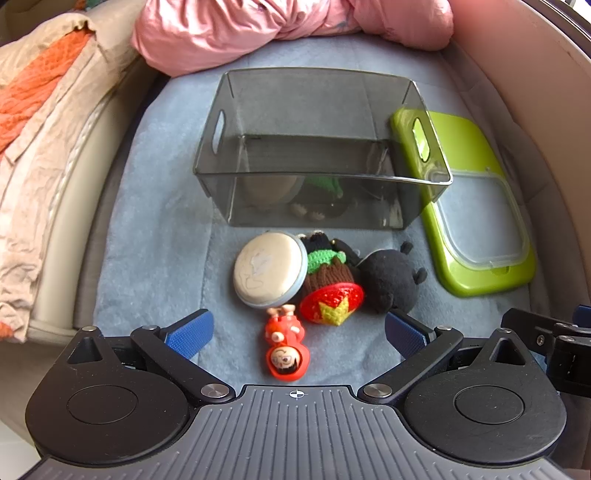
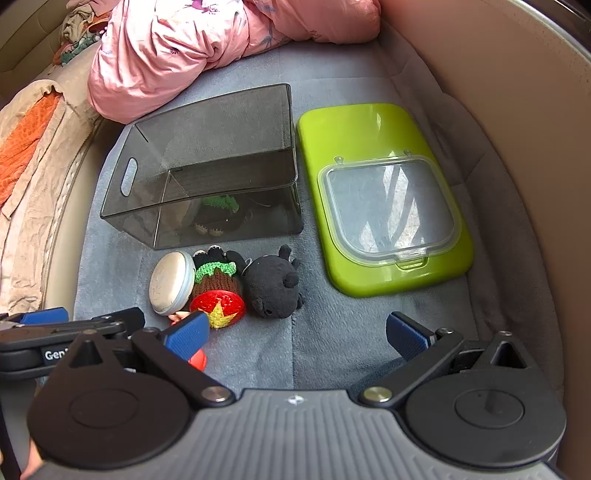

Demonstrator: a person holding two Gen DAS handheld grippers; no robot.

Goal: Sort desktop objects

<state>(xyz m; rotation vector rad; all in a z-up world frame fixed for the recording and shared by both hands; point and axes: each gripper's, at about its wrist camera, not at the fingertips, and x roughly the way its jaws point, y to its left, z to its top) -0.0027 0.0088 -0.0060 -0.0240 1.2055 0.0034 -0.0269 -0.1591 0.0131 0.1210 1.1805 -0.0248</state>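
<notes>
A smoky clear bin (image 1: 317, 147) (image 2: 207, 166) stands empty on the grey-blue mat. In front of it lie a round cream disc (image 1: 267, 273) (image 2: 170, 282), a knitted doll with a red star hat (image 1: 328, 291) (image 2: 218, 291), a black plush toy (image 1: 391, 277) (image 2: 273, 282) and a small red figurine (image 1: 286, 350) (image 2: 197, 360). My left gripper (image 1: 297, 332) is open, its blue fingers either side of the red figurine. My right gripper (image 2: 297, 332) is open over bare mat, right of the toys. The left gripper's body (image 2: 55, 332) shows at the right wrist view's left edge.
A green lid with a clear window (image 1: 476, 206) (image 2: 384, 199) lies flat right of the bin. A pink quilt (image 1: 288, 26) (image 2: 192, 44) is bunched behind. Beige and orange clothes (image 1: 40, 147) (image 2: 26, 177) drape the left edge. A beige wall (image 2: 517, 129) curves along the right.
</notes>
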